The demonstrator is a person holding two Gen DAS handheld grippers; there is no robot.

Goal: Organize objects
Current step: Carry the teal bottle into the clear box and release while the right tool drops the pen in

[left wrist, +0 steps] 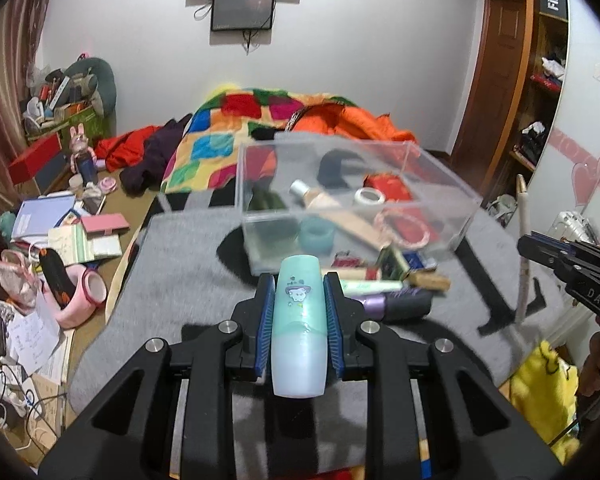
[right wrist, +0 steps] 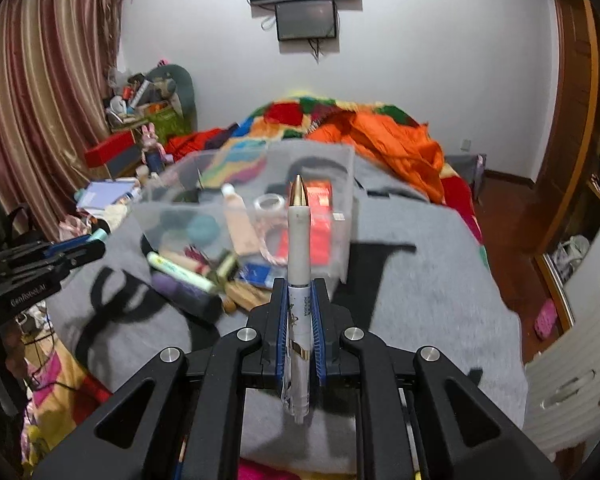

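My left gripper is shut on a mint-green bottle with a cartoon print, held above the grey blanket. My right gripper is shut on a white pen with a gold tip, upright between the fingers. A clear plastic box lies ahead on the blanket and holds a cream tube, a tape roll, a red packet and a teal ring. The box also shows in the right wrist view. Loose cosmetics lie in front of it. The right gripper shows at the left wrist view's right edge.
A colourful quilt and orange cloth lie behind the box. A cluttered low table with papers and a pink cup stands to the left. A wardrobe is to the right. The left gripper shows at the left of the right wrist view.
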